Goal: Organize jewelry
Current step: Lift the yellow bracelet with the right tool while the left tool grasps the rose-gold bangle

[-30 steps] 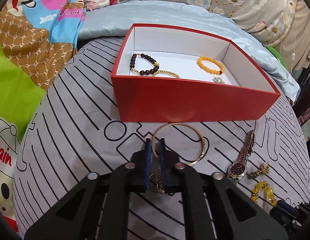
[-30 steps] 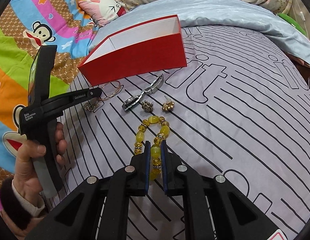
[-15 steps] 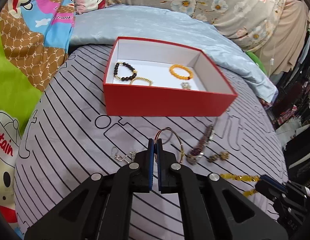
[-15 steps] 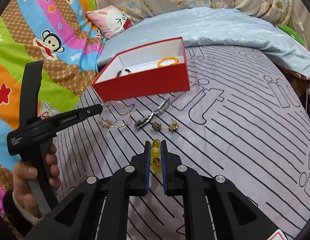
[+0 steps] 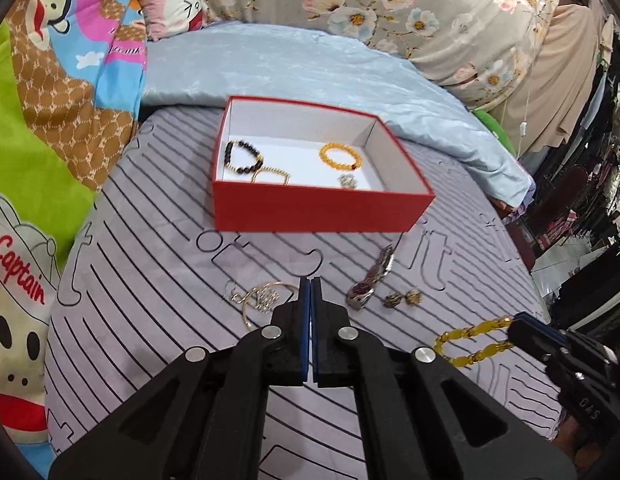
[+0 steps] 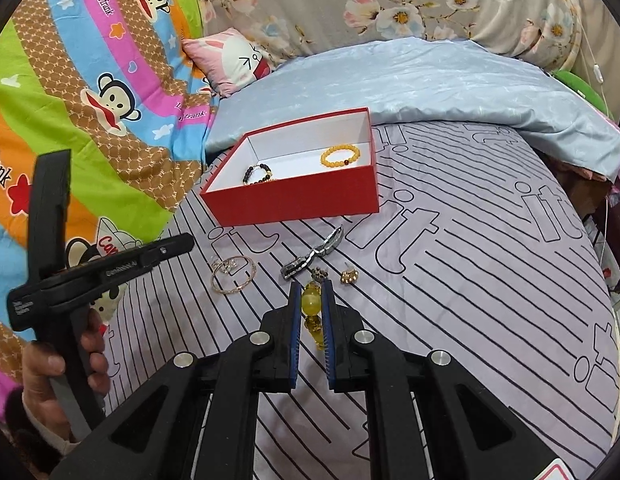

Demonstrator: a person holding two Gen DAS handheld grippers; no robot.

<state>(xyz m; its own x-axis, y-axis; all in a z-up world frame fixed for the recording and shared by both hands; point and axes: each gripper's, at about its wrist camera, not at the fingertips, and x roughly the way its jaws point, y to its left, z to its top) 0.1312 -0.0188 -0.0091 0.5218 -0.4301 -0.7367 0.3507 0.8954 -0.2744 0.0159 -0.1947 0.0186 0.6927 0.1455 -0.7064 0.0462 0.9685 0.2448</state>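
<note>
1. My left gripper (image 5: 310, 280) has its blue-padded fingers (image 5: 305, 312) pressed flat together with nothing between them. A second ago they pinched the rim of the gold bangle (image 5: 266, 300); now the bangle lies loose on the bed (image 5: 150, 264), at about 9 o'clock of my fingertips.
2. My right gripper (image 6: 310, 286) is clamped on the yellow bead bracelet (image 6: 312, 305), one big bead squeezed between the pads. The bracelet has come up off the bed since a second ago; in the left wrist view it hangs stretched from the right fingers (image 5: 528, 330) above the fabric.
3. The red box (image 5: 322, 208) sits at 12 o'clock of both grippers and looks farther off than before. Inside lie a dark bead bracelet (image 5: 242, 156), a thin gold bracelet (image 5: 271, 176), an orange bead bracelet (image 5: 341, 155) and a small silver piece (image 5: 347, 181).
4. The watch (image 6: 313, 254) lies on the bed between the box and my right fingertips, as before, with two earrings (image 6: 349, 277) just beside it at about 1 o'clock of the right gripper.
5. The bangle, with a small chain piece inside its ring, lies at about 10 o'clock of the right gripper.
</note>
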